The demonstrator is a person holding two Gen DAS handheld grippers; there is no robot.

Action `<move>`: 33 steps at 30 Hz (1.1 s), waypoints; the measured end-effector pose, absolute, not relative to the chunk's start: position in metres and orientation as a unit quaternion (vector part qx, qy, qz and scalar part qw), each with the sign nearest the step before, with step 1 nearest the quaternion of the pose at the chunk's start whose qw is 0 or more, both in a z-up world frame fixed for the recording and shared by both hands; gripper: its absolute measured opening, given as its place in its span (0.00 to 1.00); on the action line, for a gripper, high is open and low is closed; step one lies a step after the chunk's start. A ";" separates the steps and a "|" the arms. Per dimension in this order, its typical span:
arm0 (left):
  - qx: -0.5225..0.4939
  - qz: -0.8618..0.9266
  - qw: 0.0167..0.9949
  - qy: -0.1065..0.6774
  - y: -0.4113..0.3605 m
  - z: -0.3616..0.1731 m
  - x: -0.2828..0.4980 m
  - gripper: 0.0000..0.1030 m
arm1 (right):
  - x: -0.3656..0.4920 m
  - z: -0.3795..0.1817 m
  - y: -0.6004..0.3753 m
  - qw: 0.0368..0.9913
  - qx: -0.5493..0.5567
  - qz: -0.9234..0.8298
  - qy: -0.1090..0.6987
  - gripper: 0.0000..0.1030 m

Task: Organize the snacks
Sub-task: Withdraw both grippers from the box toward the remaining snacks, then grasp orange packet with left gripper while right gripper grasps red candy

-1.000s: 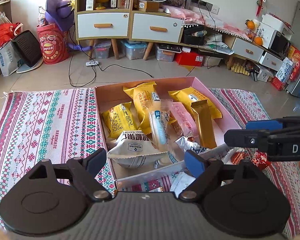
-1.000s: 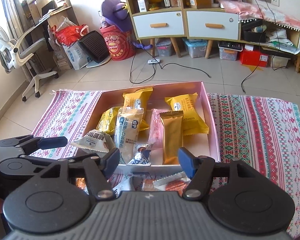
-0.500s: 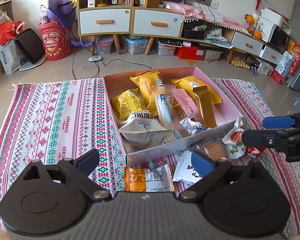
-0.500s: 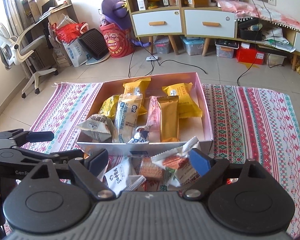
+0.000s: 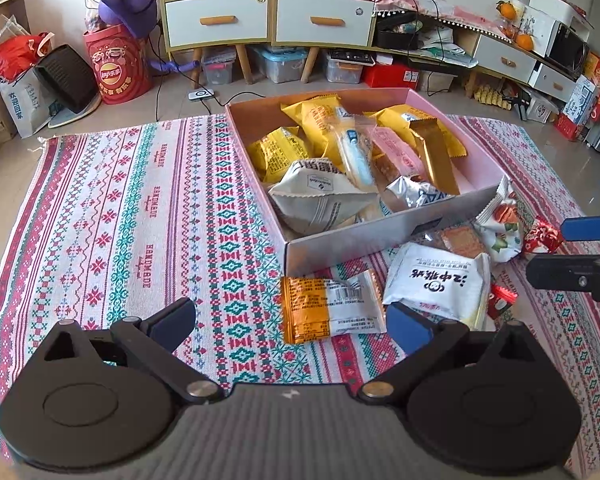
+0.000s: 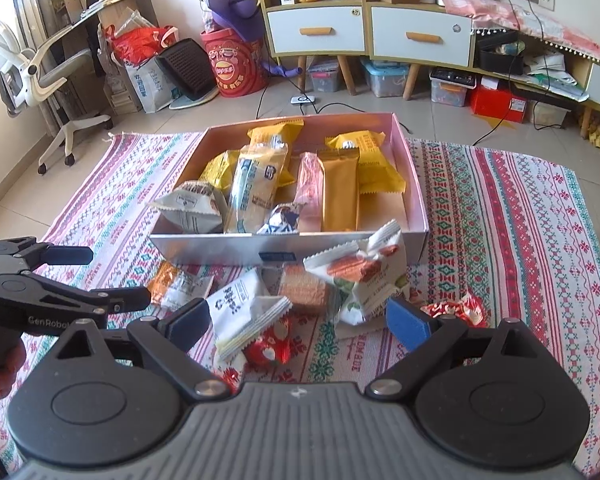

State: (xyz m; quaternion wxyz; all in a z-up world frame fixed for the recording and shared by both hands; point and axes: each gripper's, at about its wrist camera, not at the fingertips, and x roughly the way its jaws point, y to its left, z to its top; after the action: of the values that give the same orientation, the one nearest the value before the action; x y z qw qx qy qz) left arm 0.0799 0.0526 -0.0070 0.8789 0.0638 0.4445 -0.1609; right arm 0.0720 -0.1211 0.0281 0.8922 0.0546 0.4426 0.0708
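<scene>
Left wrist view: left gripper (image 5: 290, 326) wide open, empty, orange-white packet (image 5: 330, 309) lower centre between the jaws. Right gripper (image 6: 298, 318) wide open, empty; white packet (image 6: 244, 308) just ahead, pink box (image 6: 416, 204) beyond.

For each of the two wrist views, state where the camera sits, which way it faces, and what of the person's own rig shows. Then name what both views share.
Left wrist: on the left gripper, facing the pink box over the patterned mat; its open fingers show, the right gripper at right.
Right wrist: on the right gripper, facing the box's near wall; the left gripper shows at left.
Shared: the box, the white packet, cabinet drawers.
</scene>
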 end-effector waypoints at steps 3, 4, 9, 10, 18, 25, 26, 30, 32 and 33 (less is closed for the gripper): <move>0.062 -0.153 0.878 0.449 0.056 -0.015 0.080 1.00 | 0.069 0.023 -0.117 0.890 0.047 0.073 0.447 0.92; 0.059 -0.153 0.879 0.449 0.058 -0.017 0.080 1.00 | 0.068 0.022 -0.115 0.890 0.045 0.074 0.448 0.92; 0.046 -0.149 0.879 0.451 0.058 -0.027 0.080 1.00 | 0.064 0.012 -0.106 0.886 0.024 0.081 0.456 0.92; 0.045 -0.148 0.879 0.451 0.057 -0.029 0.080 1.00 | 0.064 0.010 -0.103 0.885 0.017 0.084 0.458 0.92; 0.050 -0.161 0.880 0.443 0.043 -0.036 0.084 1.00 | 0.063 -0.003 -0.090 0.881 -0.020 0.101 0.461 0.92; 0.059 -0.175 0.877 0.443 0.032 -0.043 0.090 0.88 | 0.067 -0.011 -0.082 0.884 -0.052 0.122 0.448 0.88; 0.062 -0.174 0.879 0.440 0.031 -0.043 0.090 0.87 | 0.068 -0.012 -0.081 0.884 -0.051 0.124 0.448 0.87; 0.061 -0.177 0.879 0.438 0.030 -0.042 0.091 0.82 | 0.071 -0.015 -0.081 0.882 -0.050 0.125 0.451 0.82; 0.063 -0.179 0.879 0.437 0.028 -0.042 0.090 0.77 | 0.071 -0.017 -0.080 0.881 -0.049 0.128 0.453 0.78; 0.067 -0.180 0.879 0.436 0.027 -0.042 0.090 0.75 | 0.071 -0.017 -0.080 0.880 -0.048 0.130 0.455 0.74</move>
State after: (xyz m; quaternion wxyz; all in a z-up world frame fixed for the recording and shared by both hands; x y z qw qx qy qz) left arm 0.0899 0.0273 -0.0415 0.8793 0.0665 0.4358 -0.1801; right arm 0.0708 -0.0800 -0.0169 0.8798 -0.0478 0.4548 0.1299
